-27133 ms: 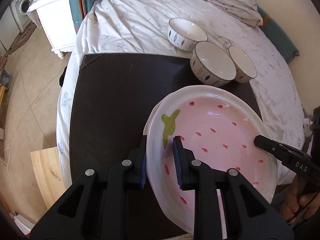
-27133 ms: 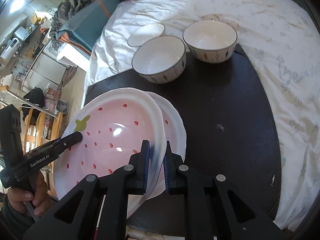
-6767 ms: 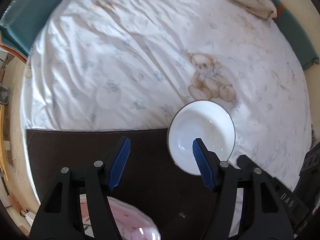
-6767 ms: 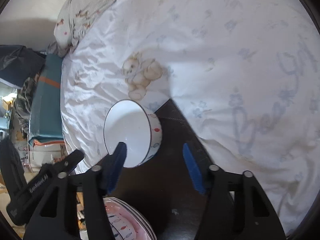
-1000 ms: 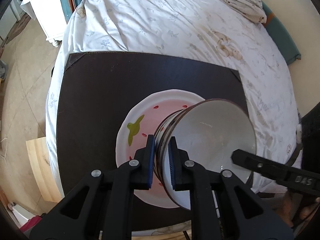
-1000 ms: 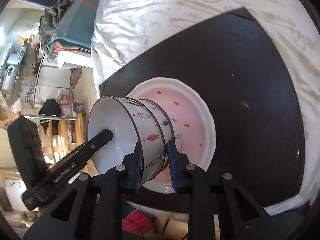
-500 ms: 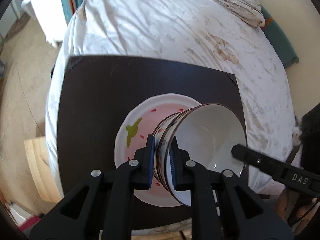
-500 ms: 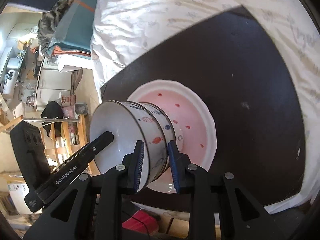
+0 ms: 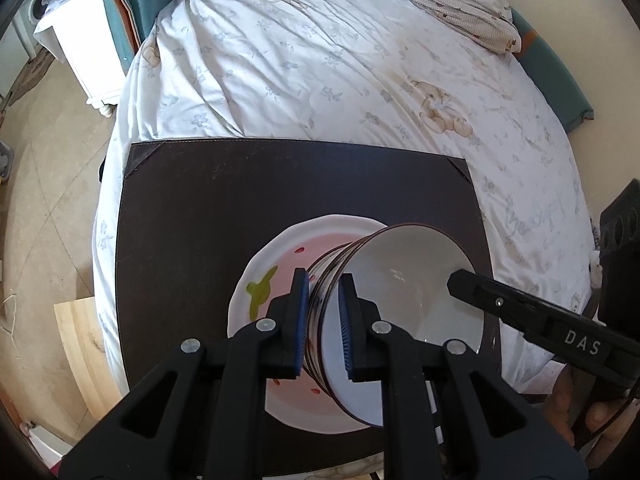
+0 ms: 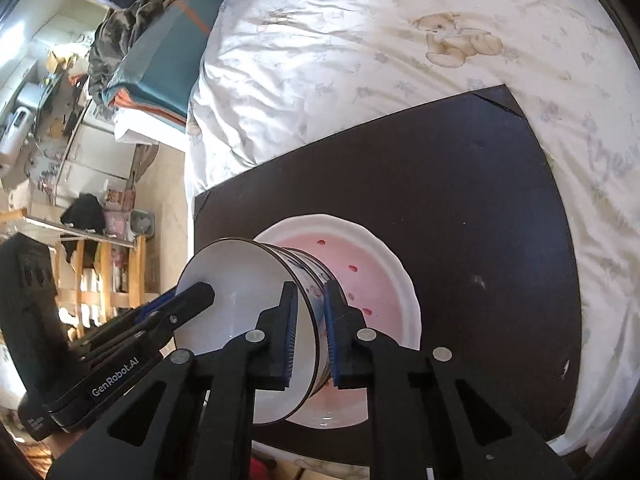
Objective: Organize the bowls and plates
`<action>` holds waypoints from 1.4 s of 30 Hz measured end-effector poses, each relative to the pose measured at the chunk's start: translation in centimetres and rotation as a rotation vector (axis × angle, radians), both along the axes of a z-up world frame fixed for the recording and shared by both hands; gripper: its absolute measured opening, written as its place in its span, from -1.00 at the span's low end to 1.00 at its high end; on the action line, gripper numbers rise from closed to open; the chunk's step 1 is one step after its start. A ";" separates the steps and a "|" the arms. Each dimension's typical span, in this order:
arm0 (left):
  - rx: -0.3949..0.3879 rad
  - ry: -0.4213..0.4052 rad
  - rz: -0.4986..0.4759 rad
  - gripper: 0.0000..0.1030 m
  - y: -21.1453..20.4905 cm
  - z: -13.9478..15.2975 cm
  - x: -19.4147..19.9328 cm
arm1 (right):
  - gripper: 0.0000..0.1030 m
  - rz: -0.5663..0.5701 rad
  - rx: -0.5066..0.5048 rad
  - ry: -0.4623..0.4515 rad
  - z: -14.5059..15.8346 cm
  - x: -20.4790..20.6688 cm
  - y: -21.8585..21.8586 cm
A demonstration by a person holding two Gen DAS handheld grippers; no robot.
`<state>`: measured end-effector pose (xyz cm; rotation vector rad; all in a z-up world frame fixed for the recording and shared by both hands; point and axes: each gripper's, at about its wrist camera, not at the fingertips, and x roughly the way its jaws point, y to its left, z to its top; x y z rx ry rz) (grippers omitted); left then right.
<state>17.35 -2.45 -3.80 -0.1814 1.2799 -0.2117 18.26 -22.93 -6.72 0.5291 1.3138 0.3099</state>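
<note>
The left gripper [image 9: 323, 320] has its jaws clamped on the near rim of the bowls [image 9: 400, 292], one pad inside, one outside. The right gripper [image 10: 308, 328] pinches the opposite rim the same way; its jaws have just been closing, with the bowl wall between them. The bowls are a nested stack, seemingly three by the dark rim lines, though the count is hard to read. Held between both grippers, the stack tilts over the pink plate [image 9: 280, 268], which lies on the dark mat [image 9: 240, 184] on the bed [image 9: 320, 60]. From the right wrist view the lowest bowl seems close to the plate's well, but whether it touches I cannot tell.

The step in hand looks like setting the stack down in the middle of the plate. To do it well, level the stack first so that the foot lands flat, lower both hands together, and keep both grips firm until the weight rests on the plate. Then open one side at a time and draw the pads straight off the rim so the bowls do not slide or tip.
</note>
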 end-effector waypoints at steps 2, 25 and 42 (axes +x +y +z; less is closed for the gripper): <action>-0.001 -0.003 0.003 -0.73 0.0 0.0 -0.1 | -0.73 0.008 0.000 0.001 0.0 0.0 0.1; 0.201 -0.379 0.103 0.17 2.2 7.3 -9.3 | 0.96 -0.010 -0.252 -0.479 10.2 -9.2 0.2; 0.213 -0.435 0.141 0.57 4.3 7.4 -19.2 | 1.00 -0.045 -0.300 -0.552 10.1 -19.2 -0.4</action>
